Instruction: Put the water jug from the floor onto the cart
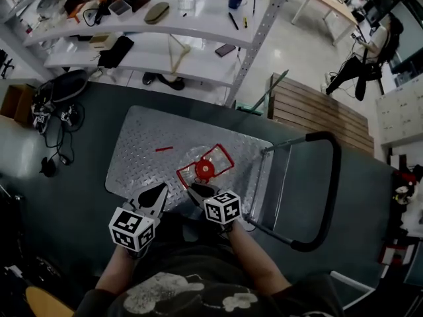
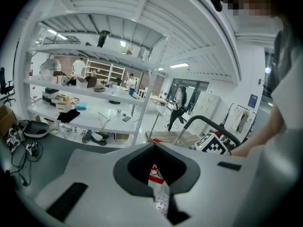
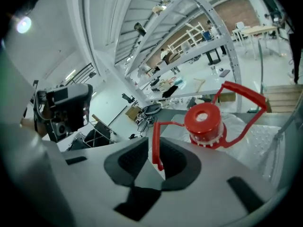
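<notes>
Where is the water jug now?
In the head view the water jug is mid-frame over the right half of the cart deck, just ahead of the right gripper, which grips its red handle.

A clear plastic water jug [image 1: 206, 171] stands upright on the cart [image 1: 142, 150], near the deck's front edge at the push-bar end. Its round cap [image 3: 202, 121] is bright red, and a thin, angular red handle [image 3: 170, 123] loops out from the neck. One corner of that handle is clamped between the jaws of the right gripper [image 3: 153, 156]. The cart is a low flat platform with a silver diamond-plate deck. Its black-padded push bar [image 1: 334, 177] leans outward at the right end. The cart rests on a dark green floor [image 1: 79, 197].
</notes>
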Available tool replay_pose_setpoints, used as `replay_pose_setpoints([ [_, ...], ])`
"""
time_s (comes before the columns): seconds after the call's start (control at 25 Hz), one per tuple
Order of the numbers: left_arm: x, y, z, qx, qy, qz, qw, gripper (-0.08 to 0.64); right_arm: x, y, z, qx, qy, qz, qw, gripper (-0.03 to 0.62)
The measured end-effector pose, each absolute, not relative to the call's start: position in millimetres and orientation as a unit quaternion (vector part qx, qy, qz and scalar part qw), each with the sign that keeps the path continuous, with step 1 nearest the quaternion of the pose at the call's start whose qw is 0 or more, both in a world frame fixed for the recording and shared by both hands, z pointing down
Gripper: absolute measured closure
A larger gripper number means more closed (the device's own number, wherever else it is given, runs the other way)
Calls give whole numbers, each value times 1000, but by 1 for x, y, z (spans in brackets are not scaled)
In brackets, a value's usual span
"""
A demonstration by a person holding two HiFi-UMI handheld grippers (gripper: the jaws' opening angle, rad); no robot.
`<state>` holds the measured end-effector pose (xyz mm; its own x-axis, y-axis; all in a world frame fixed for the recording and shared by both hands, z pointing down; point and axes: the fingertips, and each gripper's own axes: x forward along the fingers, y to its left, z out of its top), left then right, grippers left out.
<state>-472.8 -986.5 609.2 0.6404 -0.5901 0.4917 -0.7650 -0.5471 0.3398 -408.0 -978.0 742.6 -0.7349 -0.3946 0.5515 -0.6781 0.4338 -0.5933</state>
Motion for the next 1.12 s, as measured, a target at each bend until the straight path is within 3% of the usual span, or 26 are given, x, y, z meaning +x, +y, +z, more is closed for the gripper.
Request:
replay_pose_setpoints([
  [0.44,-436,-945,578,856,-434,137,246,552,-362,-955,651,292,-887,339,111,529],
  [0.56,-427,-925,578,846,-451,128,254,552,-344,-950,642,305,-886,341,80,598],
  [0.8,-404,-882,573,843,-456,119,260,552,-312,-930,620,314,-889,329,55,600],
  [1.12,-393,-811,562,854,-448,97,245,552,-289,-880,569,365,-901,231,32,600],
])
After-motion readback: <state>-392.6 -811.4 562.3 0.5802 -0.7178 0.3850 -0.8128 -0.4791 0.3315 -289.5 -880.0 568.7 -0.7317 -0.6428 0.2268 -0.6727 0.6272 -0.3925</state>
